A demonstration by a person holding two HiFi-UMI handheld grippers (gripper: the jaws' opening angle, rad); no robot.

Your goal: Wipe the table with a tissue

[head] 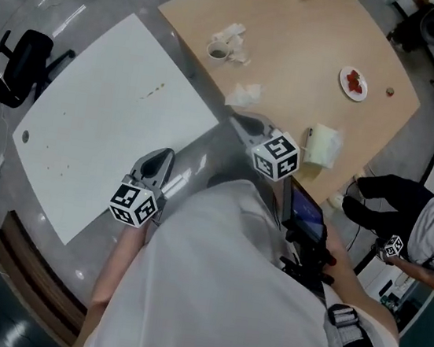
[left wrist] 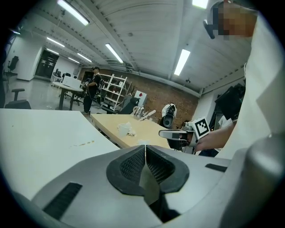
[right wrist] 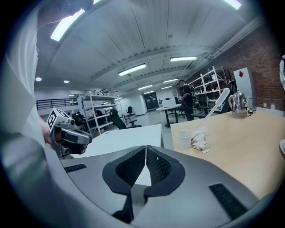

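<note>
A crumpled white tissue (head: 244,94) lies near the edge of the wooden table (head: 314,39). Brown stains (head: 153,89) mark the white table (head: 105,122); they also show in the left gripper view as stains (left wrist: 84,143). My left gripper (head: 166,154) hovers by the white table's near edge, its jaws shut with nothing between them (left wrist: 145,147). My right gripper (head: 234,116) hangs in the gap between the two tables, just short of the tissue, shut and empty (right wrist: 145,147). Each gripper shows in the other's view: the right gripper (left wrist: 174,133), the left gripper (right wrist: 71,136).
On the wooden table stand a paper cup (head: 217,50) with wadded tissues (right wrist: 200,140) beside it, a tissue pack (head: 322,145), a small plate of red food (head: 354,83) and a kettle (right wrist: 239,107). A black chair (head: 21,64) stands left of the white table. Another person (head: 432,229) sits at right.
</note>
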